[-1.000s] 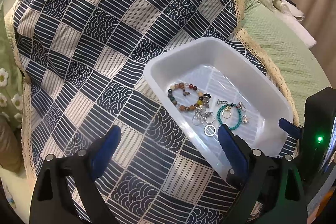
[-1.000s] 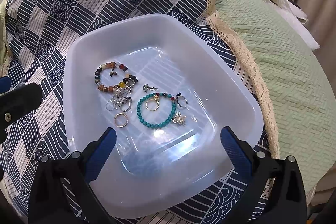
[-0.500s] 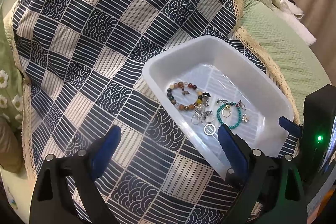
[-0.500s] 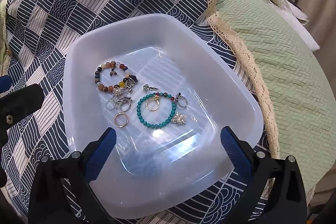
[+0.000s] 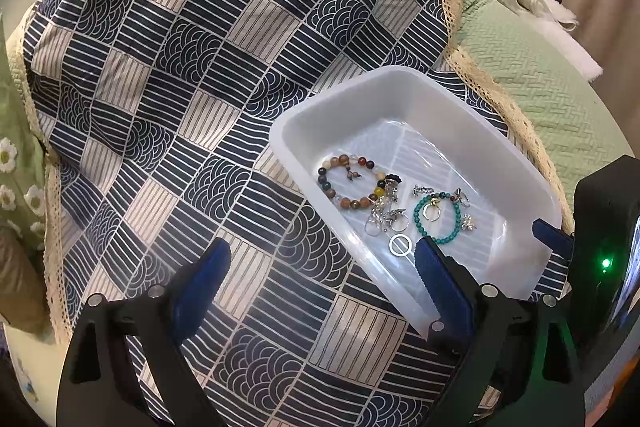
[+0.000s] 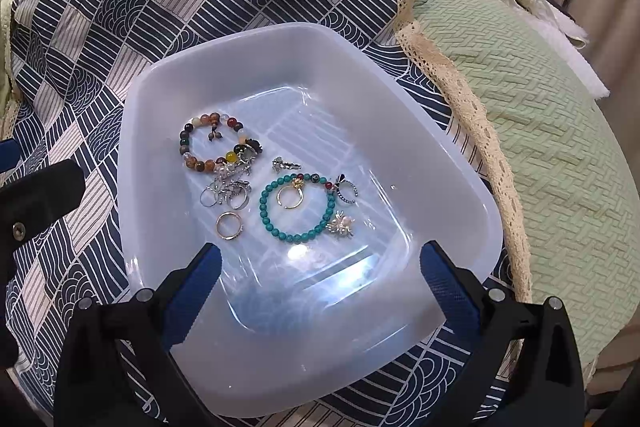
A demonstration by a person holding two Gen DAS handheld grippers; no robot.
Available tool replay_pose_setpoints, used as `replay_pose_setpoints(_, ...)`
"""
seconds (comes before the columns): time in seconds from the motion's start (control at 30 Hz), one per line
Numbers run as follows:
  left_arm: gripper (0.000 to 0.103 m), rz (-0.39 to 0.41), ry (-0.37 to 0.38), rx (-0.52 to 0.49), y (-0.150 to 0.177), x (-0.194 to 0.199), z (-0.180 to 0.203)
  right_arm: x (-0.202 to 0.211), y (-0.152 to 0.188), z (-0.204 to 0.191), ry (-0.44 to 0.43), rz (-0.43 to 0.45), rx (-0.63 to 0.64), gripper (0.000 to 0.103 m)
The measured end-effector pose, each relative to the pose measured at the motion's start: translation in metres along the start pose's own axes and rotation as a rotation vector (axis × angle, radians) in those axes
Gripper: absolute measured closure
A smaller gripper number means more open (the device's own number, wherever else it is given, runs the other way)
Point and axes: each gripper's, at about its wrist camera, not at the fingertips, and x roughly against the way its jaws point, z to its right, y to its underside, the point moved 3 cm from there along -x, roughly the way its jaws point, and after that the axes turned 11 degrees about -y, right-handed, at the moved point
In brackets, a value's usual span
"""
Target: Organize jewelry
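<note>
A white plastic tray [image 6: 160, 95] [image 5: 360, 87] rests on a navy and cream patterned cloth [image 5: 200, 67]. Inside lie a brown mixed-bead bracelet [image 6: 192, 155] [image 5: 340, 197], a turquoise bead bracelet [image 6: 276, 227] [image 5: 448, 237], a gold ring [image 6: 229, 225] [image 5: 400, 245] and several silver rings and charms [image 6: 228, 187]. My right gripper [image 6: 320, 267] is open, hovering over the tray's near end with nothing between its fingers. Over the cloth at the tray's left rim, my left gripper [image 5: 322, 267] is open and empty.
A green textured bedspread [image 6: 540, 115] lies to the right of the cloth's lace edge [image 6: 460, 95]. A white fluffy item [image 6: 532, 11] sits at the far right. The left gripper's body [image 6: 36, 195] shows at the left edge of the right wrist view.
The left gripper has drifted slightly, so the tray sits a little lower and to the left in its view. The right gripper and the jewelry have stayed put.
</note>
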Motion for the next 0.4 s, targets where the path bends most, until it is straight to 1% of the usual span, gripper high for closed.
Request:
replay_pose_setpoints(0.13,0.014,0.012,-0.029,-0.001,-0.0009,0.0003,0.0007,-0.0007,0.0009,0.0001,-0.001,-0.001,0.004,0.005)
replay_pose_setpoints(0.3,0.014,0.009,-0.006,-0.016,-0.0012,0.0017,0.0037,-0.0007,0.001,0.0,0.0,-0.001,0.004,0.005)
replay_pose_setpoints(0.4,0.014,0.007,-0.007,-0.023,-0.0007,0.0013,0.0047,-0.0011,0.0013,-0.0003,0.0,-0.003,0.007,0.005)
